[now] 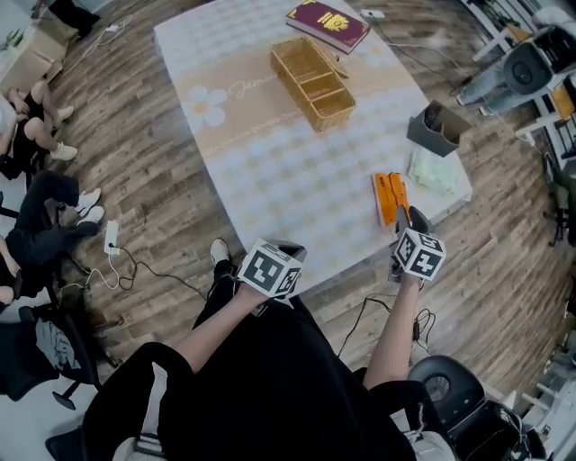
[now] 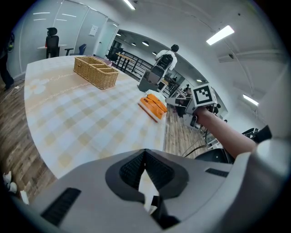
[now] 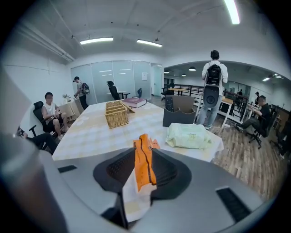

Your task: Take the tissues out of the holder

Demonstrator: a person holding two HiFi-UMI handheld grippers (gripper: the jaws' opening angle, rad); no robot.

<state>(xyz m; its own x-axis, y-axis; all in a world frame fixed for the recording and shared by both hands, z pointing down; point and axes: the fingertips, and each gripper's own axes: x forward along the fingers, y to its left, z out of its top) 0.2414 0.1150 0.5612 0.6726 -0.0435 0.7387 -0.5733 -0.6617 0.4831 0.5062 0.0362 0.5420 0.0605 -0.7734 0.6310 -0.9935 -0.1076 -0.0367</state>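
The grey holder (image 1: pixel 438 129) (image 3: pixel 178 116) stands at the table's right edge. A pale green tissue pack (image 1: pixel 434 171) (image 3: pixel 188 135) lies flat on the cloth just in front of it. An orange pack (image 1: pixel 389 196) (image 3: pixel 144 159) (image 2: pixel 153 105) lies near the table's front right corner. My right gripper (image 1: pixel 409 219) (image 3: pixel 145 152) hovers just behind the orange pack's near end, its jaws apart and the pack showing through the gap, not pressed. My left gripper (image 1: pixel 286 250) (image 2: pixel 145 152) hangs at the table's near edge, jaws together and empty.
A wicker basket (image 1: pixel 312 81) (image 2: pixel 95 71) and a dark red book (image 1: pixel 328 24) sit at the far side of the checked tablecloth (image 1: pixel 270 171). People sit on the floor side at the left (image 1: pixel 36 225). A power strip and cables (image 1: pixel 112 237) lie on the floor.
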